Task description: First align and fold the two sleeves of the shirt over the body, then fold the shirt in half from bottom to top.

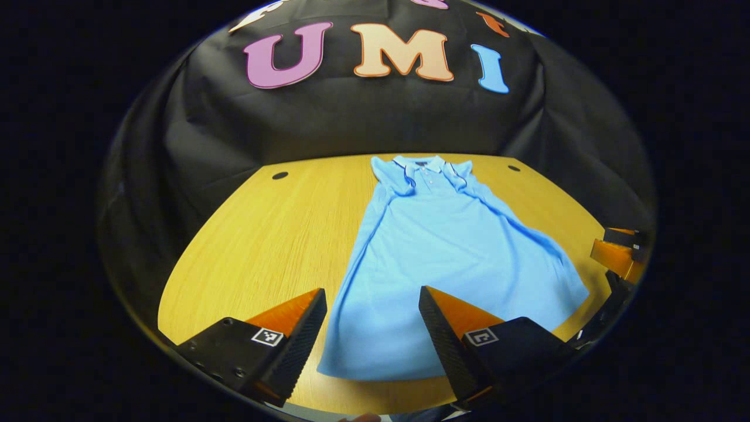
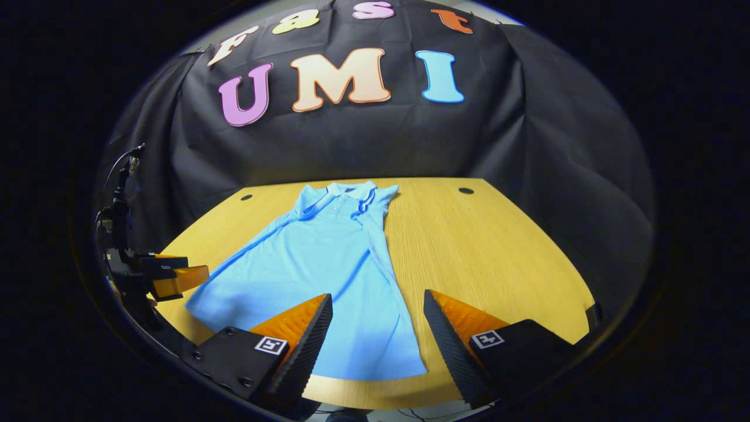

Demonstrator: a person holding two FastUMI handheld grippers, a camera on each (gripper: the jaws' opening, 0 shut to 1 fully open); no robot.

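Spread wide, both left gripper (image 1: pixel 372 293) and right gripper (image 2: pixel 378 299) hover above the shirt's (image 1: pixel 445 252) hem, sleeves already folded inward.

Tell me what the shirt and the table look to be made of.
Shirt: soft knit fabric, probably cotton, matte light blue; it drapes flat with gentle creases and has a buttoned collar. Table: wood or wood-look laminate, smooth with a slight sheen; fine straight grain lines run across its yellow-brown top, too even to tell which.
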